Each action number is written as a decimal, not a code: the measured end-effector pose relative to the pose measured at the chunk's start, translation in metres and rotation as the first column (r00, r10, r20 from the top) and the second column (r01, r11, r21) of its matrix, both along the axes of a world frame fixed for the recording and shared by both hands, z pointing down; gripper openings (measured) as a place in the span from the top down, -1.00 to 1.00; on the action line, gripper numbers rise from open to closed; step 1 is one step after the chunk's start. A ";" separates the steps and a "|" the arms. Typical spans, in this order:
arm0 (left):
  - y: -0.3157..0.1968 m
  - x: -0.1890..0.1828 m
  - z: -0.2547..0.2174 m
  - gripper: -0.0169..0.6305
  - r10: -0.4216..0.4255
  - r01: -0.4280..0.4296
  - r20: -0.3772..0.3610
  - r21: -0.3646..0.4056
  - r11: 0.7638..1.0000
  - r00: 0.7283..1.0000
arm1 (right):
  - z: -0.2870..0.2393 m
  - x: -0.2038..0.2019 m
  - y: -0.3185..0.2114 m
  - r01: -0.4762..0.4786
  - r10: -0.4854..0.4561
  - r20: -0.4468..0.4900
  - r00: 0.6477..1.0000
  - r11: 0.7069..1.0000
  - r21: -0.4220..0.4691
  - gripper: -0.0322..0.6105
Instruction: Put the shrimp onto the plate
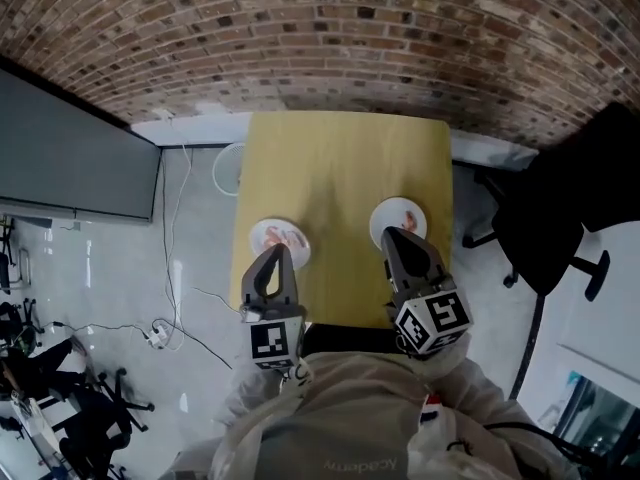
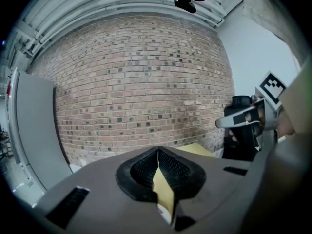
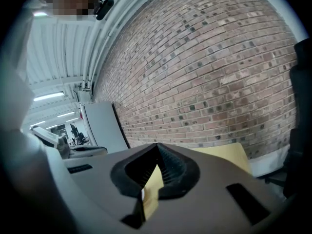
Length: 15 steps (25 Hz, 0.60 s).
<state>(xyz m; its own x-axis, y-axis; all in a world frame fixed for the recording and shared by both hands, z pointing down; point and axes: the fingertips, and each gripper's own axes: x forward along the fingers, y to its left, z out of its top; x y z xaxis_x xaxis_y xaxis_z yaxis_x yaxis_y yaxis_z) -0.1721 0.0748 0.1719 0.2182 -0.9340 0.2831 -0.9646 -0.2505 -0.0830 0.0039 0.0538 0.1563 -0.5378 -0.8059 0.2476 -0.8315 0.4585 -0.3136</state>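
1. The left gripper (image 1: 278,251) overlaps the left plate (image 1: 262,232), and the right gripper (image 1: 393,236) overlaps the right plate (image 1: 384,212).
2. A yellow table (image 1: 340,163) stands against a brick wall (image 1: 330,28).
3. There are two plates and two grippers. Both grippers' jaws are pressed together and hold nothing. Pink shrimp (image 1: 288,238) lie on the left plate, too small to count.

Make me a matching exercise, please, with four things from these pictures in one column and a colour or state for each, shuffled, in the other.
Things:
1. left gripper
2. table
3. office chair
4. left plate

Descriptions:
A. yellow top
B. white, with shrimp on it
C. shut, nothing between the jaws
D. black, standing beside the table

Pairs: 1-C, 2-A, 3-D, 4-B
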 end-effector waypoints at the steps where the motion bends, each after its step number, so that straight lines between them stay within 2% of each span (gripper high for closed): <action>1: -0.002 -0.003 0.007 0.91 0.005 -0.005 0.004 -0.010 1.000 1.000 | 0.004 -0.001 -0.001 -0.005 0.005 -0.004 1.000 1.000 -0.006 0.82; 15: -0.020 -0.032 0.127 0.91 -0.019 0.010 -0.046 -0.197 0.980 0.999 | 0.087 -0.013 -0.016 -0.052 0.050 -0.032 0.998 0.994 -0.097 0.83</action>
